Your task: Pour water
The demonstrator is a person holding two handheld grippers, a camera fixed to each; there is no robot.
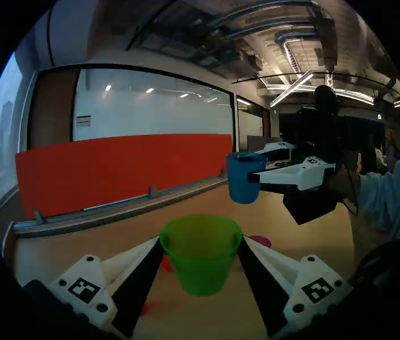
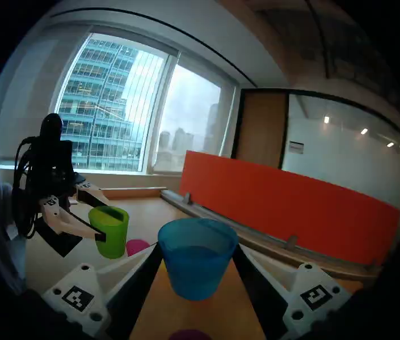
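A green cup stands upright between the fingers of my left gripper, which is shut on it above the wooden table. A blue cup sits upright in my right gripper, shut on it. In the left gripper view the blue cup hangs farther off, up and to the right, in the other gripper held by a hand. In the right gripper view the green cup is at the left, in the other gripper. The cups are apart. The blue cup looks partly filled.
A pink disc lies on the table near the green cup; the same pink disc shows beside my left fingers. An orange partition with a rail runs along the table's far edge. A person's sleeve is at the right.
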